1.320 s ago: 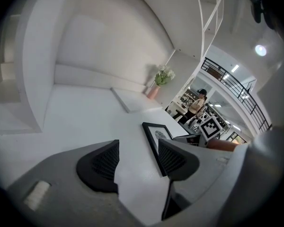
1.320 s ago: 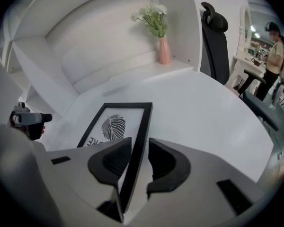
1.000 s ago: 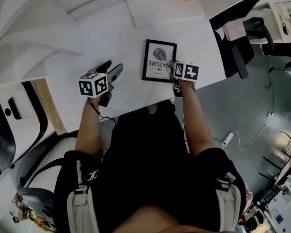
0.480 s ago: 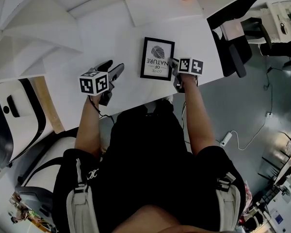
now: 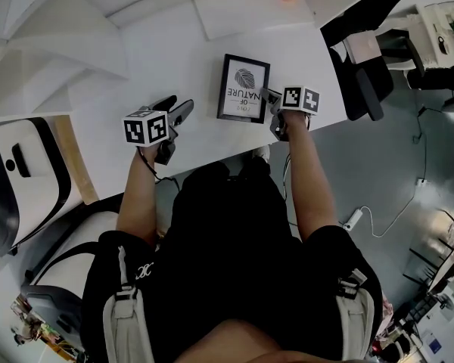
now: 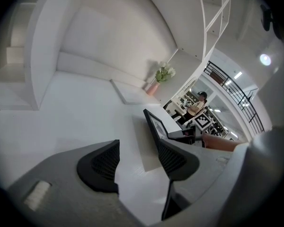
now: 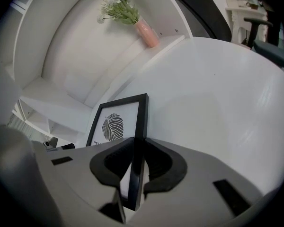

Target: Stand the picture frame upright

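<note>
Right hand-held gripper (image 5: 269,101) has tilted picture frame (image 5: 243,87) up.

Pink vase of flowers (image 7: 146,33), white table (image 5: 151,59), black chair (image 5: 361,89)

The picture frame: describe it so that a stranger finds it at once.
On the white desk, near its front edge, the right gripper clamps the picture frame. Only it has a black border around a leaf print.
</note>
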Tool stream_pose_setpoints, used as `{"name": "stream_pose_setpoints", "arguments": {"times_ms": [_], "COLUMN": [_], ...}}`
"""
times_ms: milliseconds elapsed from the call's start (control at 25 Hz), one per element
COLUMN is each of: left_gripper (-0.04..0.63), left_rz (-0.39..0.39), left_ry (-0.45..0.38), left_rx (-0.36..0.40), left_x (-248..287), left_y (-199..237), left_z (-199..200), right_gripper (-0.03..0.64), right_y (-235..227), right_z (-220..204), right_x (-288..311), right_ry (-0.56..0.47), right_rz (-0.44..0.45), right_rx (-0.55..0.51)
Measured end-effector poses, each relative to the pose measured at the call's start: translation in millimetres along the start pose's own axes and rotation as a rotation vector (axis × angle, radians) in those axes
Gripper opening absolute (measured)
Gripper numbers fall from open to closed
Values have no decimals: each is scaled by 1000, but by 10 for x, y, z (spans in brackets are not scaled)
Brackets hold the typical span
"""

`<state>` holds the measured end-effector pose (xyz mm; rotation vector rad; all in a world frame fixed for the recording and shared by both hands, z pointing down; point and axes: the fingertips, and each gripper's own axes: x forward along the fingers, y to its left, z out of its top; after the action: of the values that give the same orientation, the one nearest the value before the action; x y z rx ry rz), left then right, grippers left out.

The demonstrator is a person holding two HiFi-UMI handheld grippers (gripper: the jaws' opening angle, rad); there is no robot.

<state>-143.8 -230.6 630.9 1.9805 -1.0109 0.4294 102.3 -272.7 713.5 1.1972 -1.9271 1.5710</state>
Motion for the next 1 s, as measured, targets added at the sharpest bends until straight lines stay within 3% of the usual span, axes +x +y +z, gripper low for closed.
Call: {"name": "stream_pose_setpoints", "arguments": {"times_ms": [120,360,1000], "left_gripper": [259,259,259], "left_rz": [-8,-94,-216], "left_ry": [9,-6,135], "left_rx": [-34,-134,-175], "left_x": [54,254,1078], "left_y": [2,-101,-448], "left_z": [-58,48,110], "right_gripper": [74,74,74], "right_y": [-5,6,10], "right_z": [-1,7,13], "right_x": [-2,0,-6], "right_ry": [4,4,-1], "right_rz": [2,-9,7], "right_rx": [4,4,12]}}
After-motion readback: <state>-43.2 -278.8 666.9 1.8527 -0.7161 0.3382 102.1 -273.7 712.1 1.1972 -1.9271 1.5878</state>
